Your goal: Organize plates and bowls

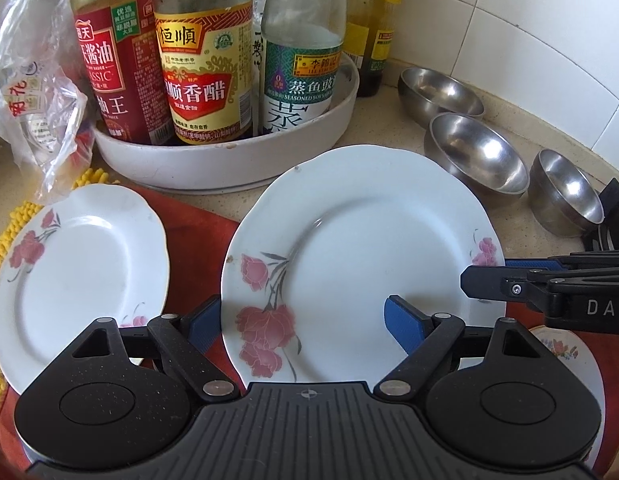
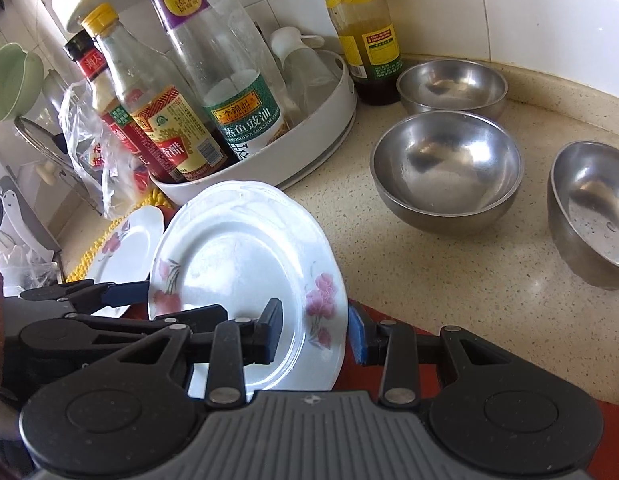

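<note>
White plates (image 1: 361, 240) carry pink flowers with grey stems; bowls (image 2: 445, 168) are silver steel; the cloth (image 1: 197, 220) is red, the table (image 2: 449, 280) speckled beige.

A round white tray (image 1: 213, 164) sits on the speckled beige worktop (image 2: 449, 272) and holds upright sauce bottles: a red-labelled soy sauce bottle (image 1: 109, 68), a yellow-labelled vinegar bottle (image 1: 201, 76) and a green-labelled seasoned soy bottle (image 1: 301, 76). A yellow-labelled bottle (image 2: 361, 36) stands just beside the tray, against the white tiled wall (image 2: 529, 8). A crumpled clear plastic bag (image 1: 37, 92) lies left of the tray, over a yellow nubbly mat (image 1: 13, 220) and a red cloth (image 1: 197, 224).
</note>
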